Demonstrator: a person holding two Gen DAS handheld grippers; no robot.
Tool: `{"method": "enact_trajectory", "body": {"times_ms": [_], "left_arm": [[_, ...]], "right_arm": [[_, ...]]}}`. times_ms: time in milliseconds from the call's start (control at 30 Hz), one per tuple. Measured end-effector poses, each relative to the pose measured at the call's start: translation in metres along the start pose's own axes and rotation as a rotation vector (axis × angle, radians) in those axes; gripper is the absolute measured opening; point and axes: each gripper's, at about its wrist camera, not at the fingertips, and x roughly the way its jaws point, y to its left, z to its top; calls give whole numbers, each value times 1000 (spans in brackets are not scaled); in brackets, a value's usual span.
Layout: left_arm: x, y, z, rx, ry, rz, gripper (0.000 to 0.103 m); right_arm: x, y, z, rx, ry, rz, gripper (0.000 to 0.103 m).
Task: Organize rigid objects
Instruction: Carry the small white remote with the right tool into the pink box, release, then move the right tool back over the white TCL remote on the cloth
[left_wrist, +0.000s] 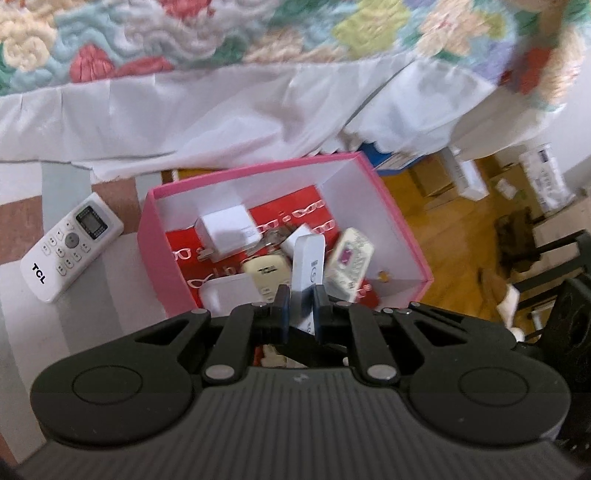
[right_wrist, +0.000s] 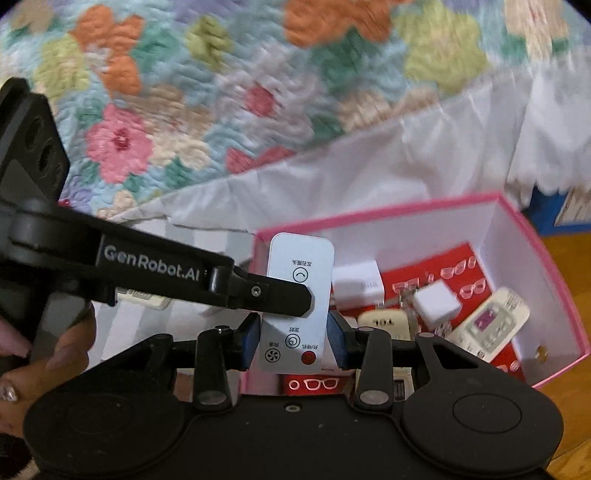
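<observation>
Both tools (left_wrist: 301, 295) (right_wrist: 294, 334) grip one white remote (right_wrist: 299, 295) above the pink box (right_wrist: 546, 258); it should go in flat beside the chargers (right_wrist: 356, 282).

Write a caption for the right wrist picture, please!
Both grippers hold one flat white remote above a pink box of chargers and remotes, beside a flowery quilt.
</observation>
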Motion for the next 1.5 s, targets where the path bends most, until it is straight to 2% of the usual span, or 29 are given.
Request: {"method": "enact_trajectory", "body": {"times_ms": [67, 233, 367, 467, 567, 600, 700, 1033, 1200, 1267, 1367, 1400, 1467, 1500], "left_arm": [[8, 3, 0, -9, 33, 32, 11], [17, 6, -6, -2, 109, 54, 12], [20, 4, -14, 29, 134, 132, 16], [13, 5, -18, 55, 110, 135, 17], [-6, 4, -18, 71, 81, 117, 25], [-14, 1, -17, 84, 67, 125, 32], [-42, -4, -17, 146, 13, 172, 34], [-135, 30, -21, 132, -103, 215, 34], [-171, 62, -29, 99, -177, 228, 38], [-178, 78, -32, 74, -193, 233, 38], [-181, 102, -39, 43, -214, 222, 38], [-180, 108, -42, 40, -221, 218, 38], [-177, 121, -46, 38, -229, 218, 38], [-173, 128, -46, 42, -228, 222, 39]], "right_arm": [[11, -7, 0, 30, 46, 33, 45], [19, -8, -8, 52, 123, 55, 45], [24, -9, -15, 85, 164, 51, 45], [30, -16, -16, 153, 186, 59, 48], [20, -12, -15, 145, 170, 60, 52], [15, -10, -14, 140, 164, 60, 53], [-7, 0, -11, 117, 129, 81, 54], [-58, 89, -14, -173, -10, 171, 57], [-48, 138, -18, -305, -20, 223, 59], [-37, 152, -20, -338, -14, 221, 64], [-19, 168, -25, -366, -10, 201, 65], [-12, 168, -26, -366, -11, 198, 67], [4, 171, -27, -354, -33, 176, 78], [11, 172, -29, -345, -53, 165, 79]]}}
